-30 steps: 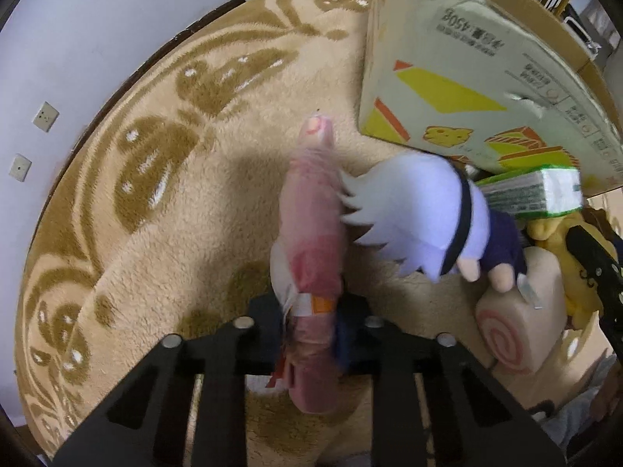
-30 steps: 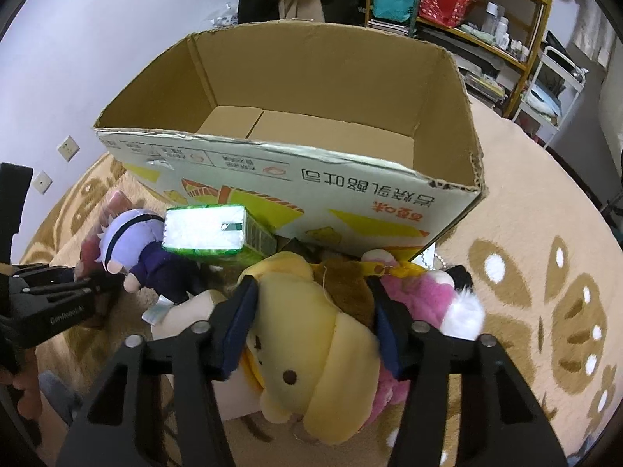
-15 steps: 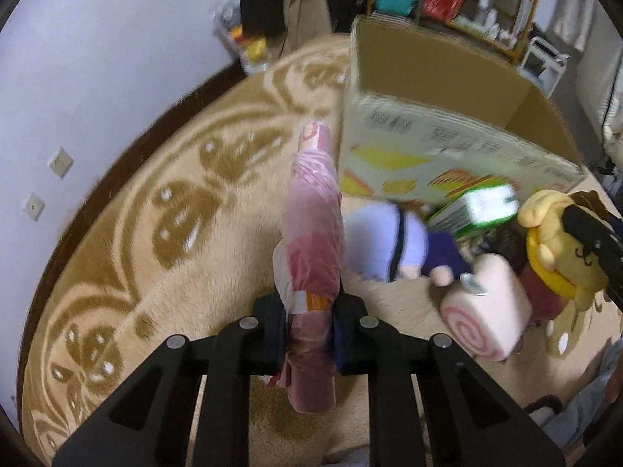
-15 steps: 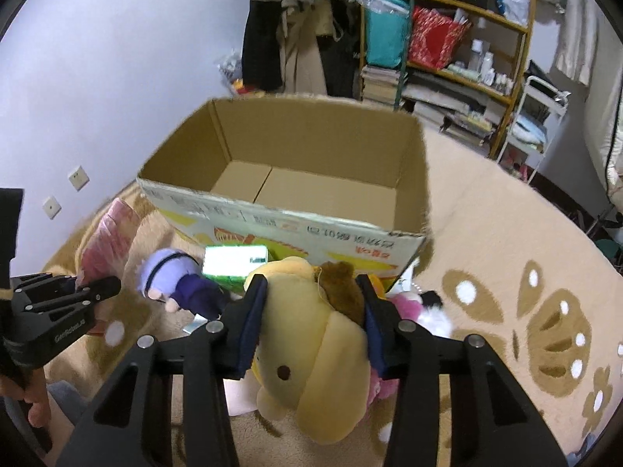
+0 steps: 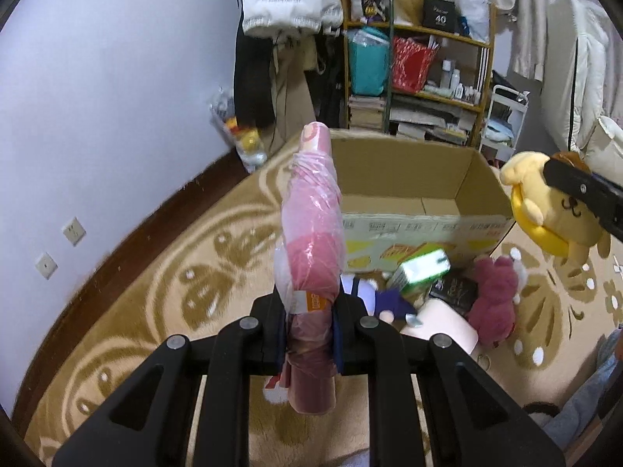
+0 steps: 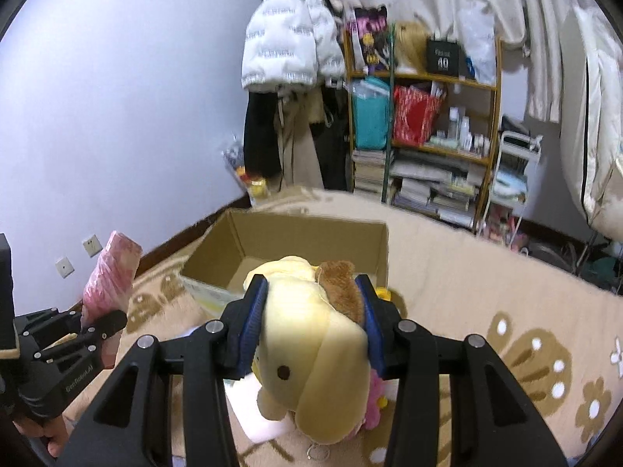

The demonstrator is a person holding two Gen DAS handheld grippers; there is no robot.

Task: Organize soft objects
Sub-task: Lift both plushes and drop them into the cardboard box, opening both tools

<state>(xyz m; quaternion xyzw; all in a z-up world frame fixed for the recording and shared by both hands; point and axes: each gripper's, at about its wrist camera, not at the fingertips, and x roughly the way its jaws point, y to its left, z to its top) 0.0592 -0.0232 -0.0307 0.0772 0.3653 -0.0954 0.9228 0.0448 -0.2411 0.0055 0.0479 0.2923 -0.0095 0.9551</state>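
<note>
My left gripper is shut on a long pink plush roll in clear plastic, held upright above the rug; it also shows in the right wrist view. My right gripper is shut on a yellow dog plush with a brown beret, lifted above the floor; it shows at the right in the left wrist view. An open cardboard box stands ahead, its inside bare.
On the patterned beige rug before the box lie a dark pink bear plush, a green carton, a purple-haired doll and a pink swirl-roll cushion. A cluttered shelf and hanging coats stand behind.
Both grippers have risen with their plush toys, from low over the rug to well above the box. The remaining toys stay on the rug.
</note>
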